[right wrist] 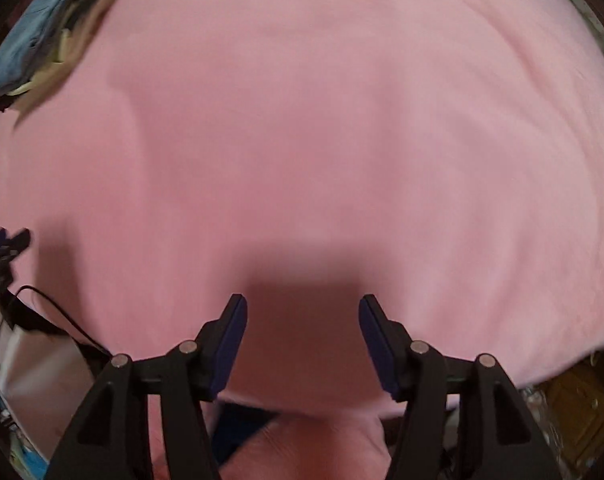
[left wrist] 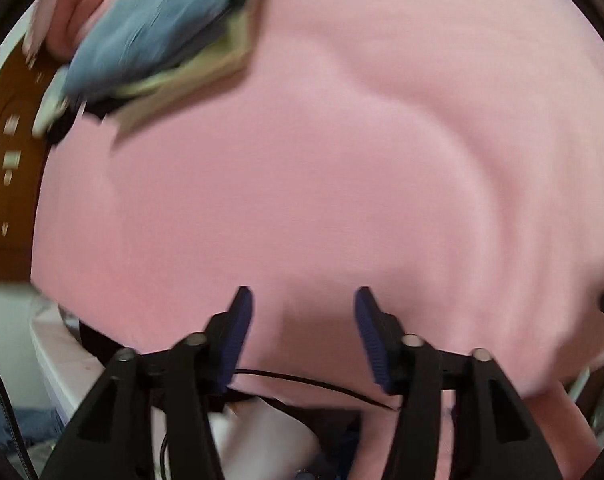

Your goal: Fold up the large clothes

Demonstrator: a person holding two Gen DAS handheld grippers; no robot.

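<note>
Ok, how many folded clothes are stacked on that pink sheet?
3 that I can tell in the stack, far left on the pink sheet: a blue one on top, a pale yellowish one beneath, something dark at the bottom. Motion blur may hide others.

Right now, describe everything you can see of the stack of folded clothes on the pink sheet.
The stack of folded clothes lies at the far left of the pink sheet, beside a brown wooden board. Its top layer is blue-grey, denim-like cloth; pale yellowish-green and dark layers show beneath along its edges. It rests flat, its layers slightly fanned out. Motion blur hides finer detail. Neither gripper touches it; the right wrist view shows it at the upper left.
</note>
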